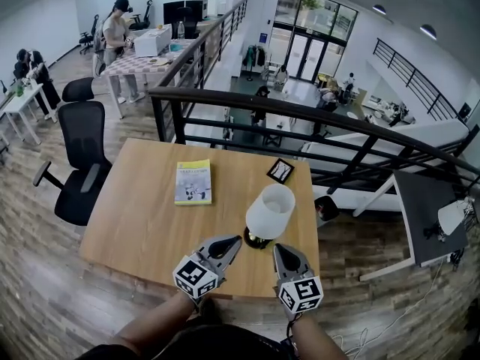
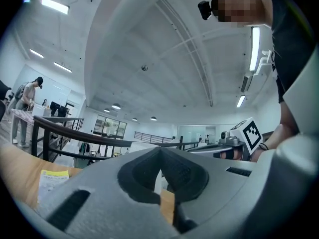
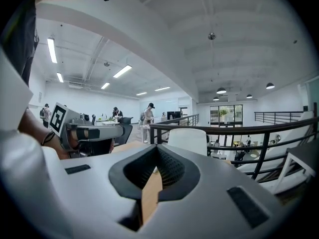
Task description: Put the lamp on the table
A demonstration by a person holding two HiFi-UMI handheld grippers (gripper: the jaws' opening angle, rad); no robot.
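The lamp (image 1: 268, 214), with a white shade and a dark base, stands upright on the wooden table (image 1: 142, 223) near its front right part. In the right gripper view its shade (image 3: 188, 139) rises just beyond the jaws. My left gripper (image 1: 237, 240) hangs just left of the lamp's base, its jaws closed tip to tip with nothing between them (image 2: 160, 151). On the other side of the base, slightly nearer me, is my right gripper (image 1: 278, 247). It is also shut and empty (image 3: 157, 148). Neither gripper touches the lamp.
A yellow book (image 1: 193, 181) lies flat mid-table and a small black-framed picture (image 1: 280, 171) lies near the far edge. A black office chair (image 1: 81, 156) stands left of the table. A dark railing (image 1: 300, 115) runs behind it, with a drop to a lower floor beyond.
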